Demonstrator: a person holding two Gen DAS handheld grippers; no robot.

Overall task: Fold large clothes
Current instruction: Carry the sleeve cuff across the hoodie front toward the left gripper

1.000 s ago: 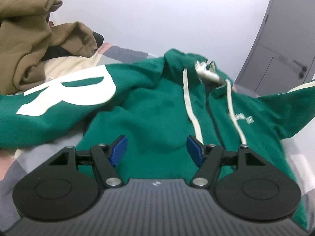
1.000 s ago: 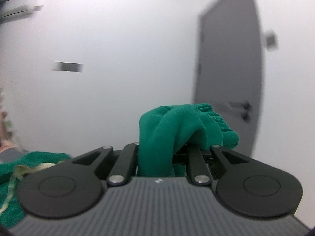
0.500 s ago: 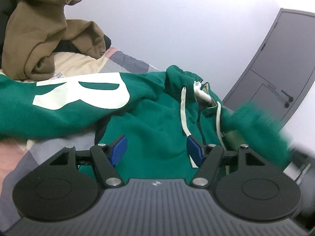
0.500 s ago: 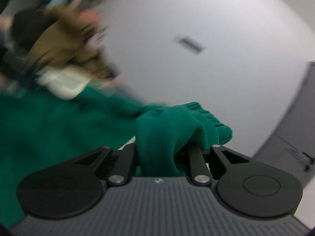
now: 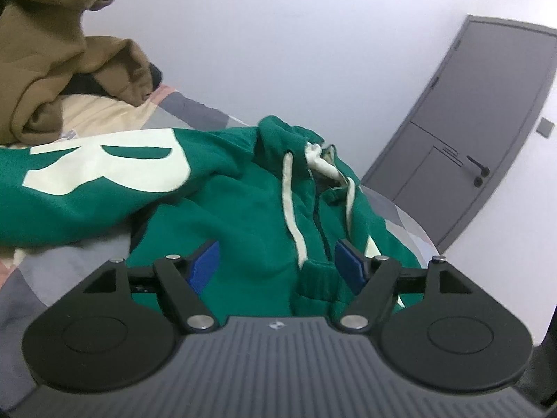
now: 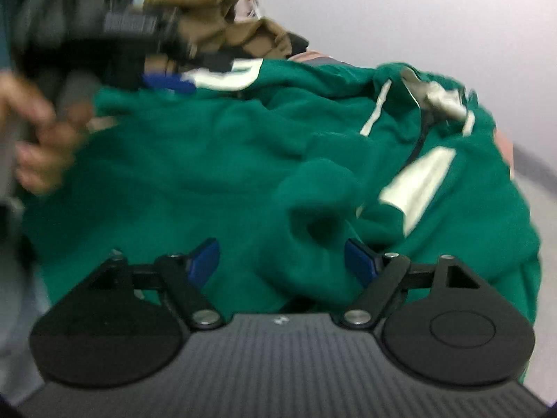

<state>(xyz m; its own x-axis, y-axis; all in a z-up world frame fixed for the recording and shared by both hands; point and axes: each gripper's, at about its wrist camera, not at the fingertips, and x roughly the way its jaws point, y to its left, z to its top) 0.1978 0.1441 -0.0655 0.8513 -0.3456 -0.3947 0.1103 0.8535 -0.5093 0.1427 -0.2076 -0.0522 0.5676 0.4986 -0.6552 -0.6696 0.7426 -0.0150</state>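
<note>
Green hoodie (image 5: 243,216) lying spread on the bed (image 5: 52,271), left gripper (image 5: 276,261) hovering over it with fingers released, right gripper (image 6: 282,261) likewise spread and grasping nothing, only left view showing grey door (image 5: 480,111), only right view showing blurred hand (image 6: 38,139).

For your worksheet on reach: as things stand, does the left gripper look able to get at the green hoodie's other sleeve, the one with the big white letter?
Probably yes. The left gripper has open, empty jaws, and the lettered sleeve lies spread out to its left on top of the bed, with nothing over it.
</note>
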